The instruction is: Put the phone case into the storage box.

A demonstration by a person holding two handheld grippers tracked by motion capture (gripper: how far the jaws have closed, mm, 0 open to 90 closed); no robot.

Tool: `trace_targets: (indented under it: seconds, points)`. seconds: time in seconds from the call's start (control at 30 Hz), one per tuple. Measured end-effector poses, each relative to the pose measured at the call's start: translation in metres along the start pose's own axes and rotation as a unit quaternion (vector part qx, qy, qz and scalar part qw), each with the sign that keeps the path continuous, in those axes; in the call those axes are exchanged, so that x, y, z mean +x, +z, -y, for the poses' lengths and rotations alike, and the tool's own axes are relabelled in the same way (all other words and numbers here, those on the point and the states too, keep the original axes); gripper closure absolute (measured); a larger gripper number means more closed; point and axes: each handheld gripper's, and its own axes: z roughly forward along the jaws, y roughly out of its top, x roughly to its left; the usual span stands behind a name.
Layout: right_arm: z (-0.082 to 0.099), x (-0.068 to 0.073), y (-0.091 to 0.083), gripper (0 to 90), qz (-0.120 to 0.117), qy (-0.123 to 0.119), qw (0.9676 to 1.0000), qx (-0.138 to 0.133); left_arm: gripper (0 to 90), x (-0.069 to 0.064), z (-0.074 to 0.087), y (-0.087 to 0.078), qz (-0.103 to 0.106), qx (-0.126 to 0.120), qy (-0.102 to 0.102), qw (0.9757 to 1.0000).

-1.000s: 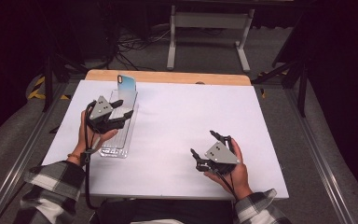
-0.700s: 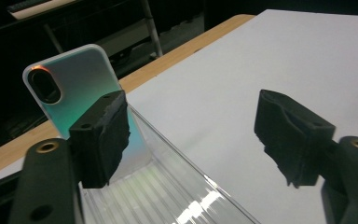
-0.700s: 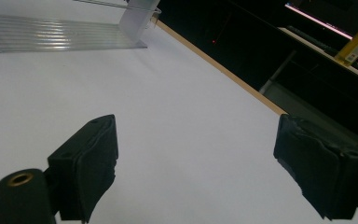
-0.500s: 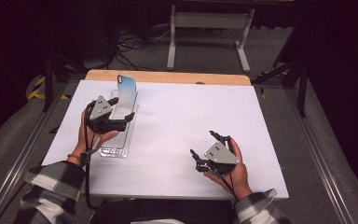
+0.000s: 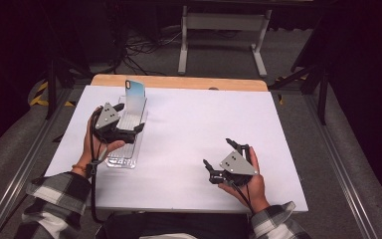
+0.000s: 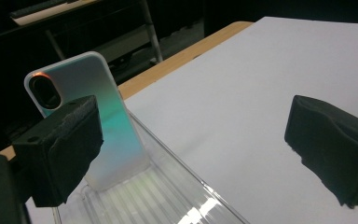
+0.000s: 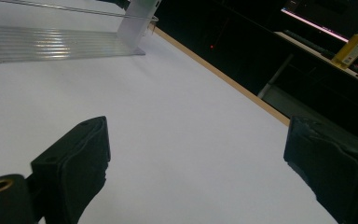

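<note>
An iridescent phone case (image 5: 135, 97) stands upright at the far end of a clear ridged tray (image 5: 123, 155) on the left of the white table. My left gripper (image 5: 130, 117) hovers over the tray just in front of the case. Its jaws have just been opening and now stand wide, with nothing pressed between them. In the left gripper view the case (image 6: 116, 135) rises behind the left pad, which hides its lower edge, and the tray (image 6: 168, 198) runs below my gripper (image 6: 196, 140). My right gripper (image 5: 218, 152) rests open at the front right, holding nothing (image 7: 200, 163).
The white tabletop (image 5: 204, 119) ends in a wooden strip (image 5: 179, 82) at the far side. Beyond it are a metal stand (image 5: 219, 30) and floor cables. The right gripper view shows the tray (image 7: 51, 44), the case (image 7: 137, 18) and a yellow bottle (image 7: 352, 46) far off.
The left gripper's jaws have spread apart beside the phone case. The case stays upright in the tray. Neither hand has shifted.
</note>
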Motion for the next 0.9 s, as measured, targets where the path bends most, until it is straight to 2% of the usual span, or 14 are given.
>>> trace_targets:
  seconds: [0.23,0.27,0.9]
  points:
    - [0.000,-0.001,-0.001,5.8,0.002,0.003,1.0000,-0.004,3.4,-0.001,-0.001,-0.004,0.003,-0.008,0.001,1.0000]
    - [-0.001,-0.001,-0.001,5.8,0.003,0.003,1.0000,-0.004,3.3,-0.001,-0.002,-0.005,0.009,-0.014,0.000,0.9999]
    - [-0.001,-0.003,-0.003,6.8,0.006,0.003,1.0000,-0.006,2.8,-0.007,-0.002,-0.013,0.013,-0.029,0.005,0.9995]
